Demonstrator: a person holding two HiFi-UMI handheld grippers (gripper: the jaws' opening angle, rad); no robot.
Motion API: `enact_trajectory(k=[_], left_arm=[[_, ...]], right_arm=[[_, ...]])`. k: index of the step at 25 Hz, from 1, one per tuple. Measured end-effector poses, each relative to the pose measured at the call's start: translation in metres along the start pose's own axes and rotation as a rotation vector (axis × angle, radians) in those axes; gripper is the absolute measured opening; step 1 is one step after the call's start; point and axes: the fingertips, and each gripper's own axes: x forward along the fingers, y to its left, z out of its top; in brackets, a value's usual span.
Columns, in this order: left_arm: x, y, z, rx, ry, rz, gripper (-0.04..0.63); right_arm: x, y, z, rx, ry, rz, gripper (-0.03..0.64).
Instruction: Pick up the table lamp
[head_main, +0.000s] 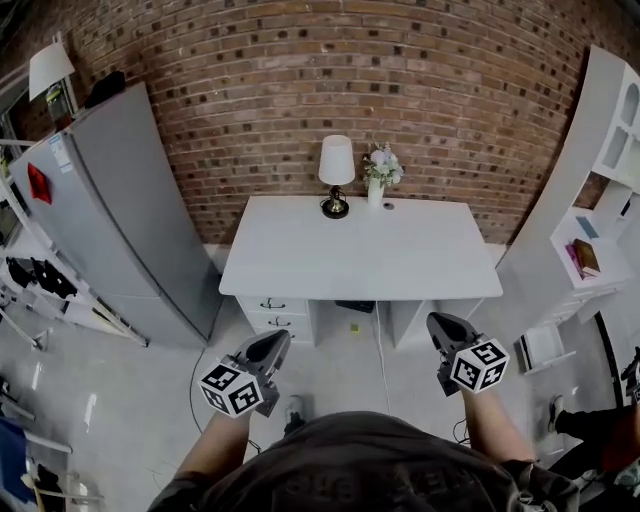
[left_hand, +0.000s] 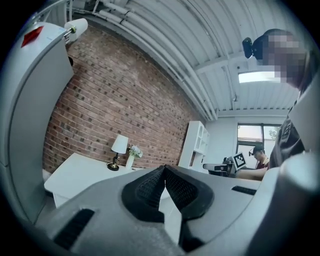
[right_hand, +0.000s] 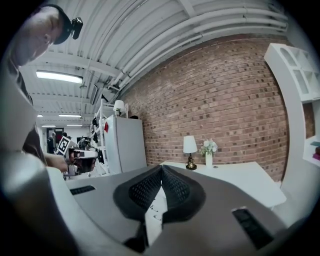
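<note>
Soft, even light from a ceiling strip light; fisheye-bent, vignetted edges.

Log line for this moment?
stage: before grasp | lamp: upright on desk, beside vase | left tool: shut, empty | right tool: shut, empty

A white desk stands against a red-brown brick wall with pale mortar lines. At the desk's back edge, the table lamp has a white shade over a dark, brassy base — beside it, a white vase of pale flowers. The left gripper and right gripper are grey with black textured pads — their marker cubes show black-and-white squares.
</note>
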Motion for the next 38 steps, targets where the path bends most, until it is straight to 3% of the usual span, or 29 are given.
enact_trajectory(k=[3, 10, 18, 29, 38], left_arm=[[0.019, 0.06, 0.018, -0.017, 0.005, -0.033, 0.005], [0.05, 0.191, 0.071, 0.033, 0.03, -0.075, 0.005], [0.093, 0.284, 0.096, 0.026, 0.044, -0.108, 0.005], [0.179, 0.316, 0.093, 0.013, 0.085, -0.108, 0.005], [0.278, 0.303, 0.087, -0.014, 0.028, 0.061, 0.005]], right_arm=[[0.055, 0.006, 0.011, 0.002, -0.005, -0.011, -0.006], [0.185, 0.016, 0.052, -0.011, -0.04, -0.046, -0.006], [0.281, 0.004, 0.07, -0.009, -0.022, -0.076, -0.006], [0.327, -0.067, 0.06, 0.035, 0.021, -0.065, -0.006], [0.378, -0.179, 0.062, -0.04, 0.046, 0.131, -0.003]])
